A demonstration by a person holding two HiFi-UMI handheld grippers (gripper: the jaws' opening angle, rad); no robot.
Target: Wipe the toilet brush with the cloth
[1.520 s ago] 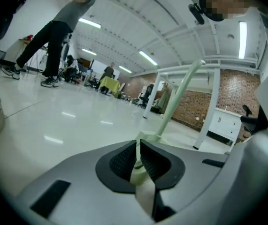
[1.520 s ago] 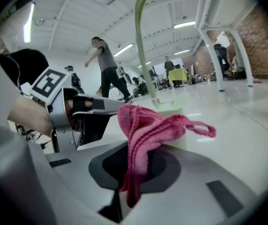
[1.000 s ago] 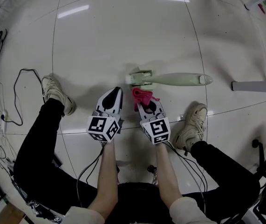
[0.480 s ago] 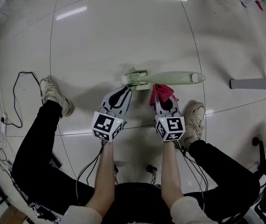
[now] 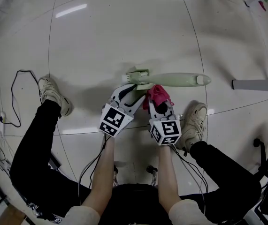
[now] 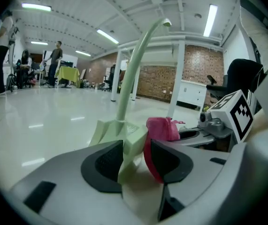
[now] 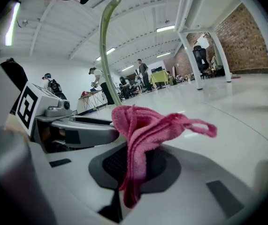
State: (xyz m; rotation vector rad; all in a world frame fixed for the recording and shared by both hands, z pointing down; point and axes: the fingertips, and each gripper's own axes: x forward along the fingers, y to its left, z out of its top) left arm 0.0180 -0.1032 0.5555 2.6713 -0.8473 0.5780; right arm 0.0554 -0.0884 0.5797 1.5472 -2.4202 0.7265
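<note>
My left tongs [image 5: 131,92] stand apart, jaws having just been opening. The head of the pale green toilet brush [image 5: 176,79] sits between them, not clamped. The brush lies on the floor [image 5: 101,41], handle pointing right. My right tongs [image 5: 158,104] are closed tight on the pink cloth [image 5: 157,93], held against the handle just beside the head.

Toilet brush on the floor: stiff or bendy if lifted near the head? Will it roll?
Probably stiff: the toilet brush lies on the floor as one straight moulded piece. Rolling looks unlikely, since its wide, blocky head should catch. Gripped near the head, the long handle would likely lever downward, though it looks like light plastic.
</note>
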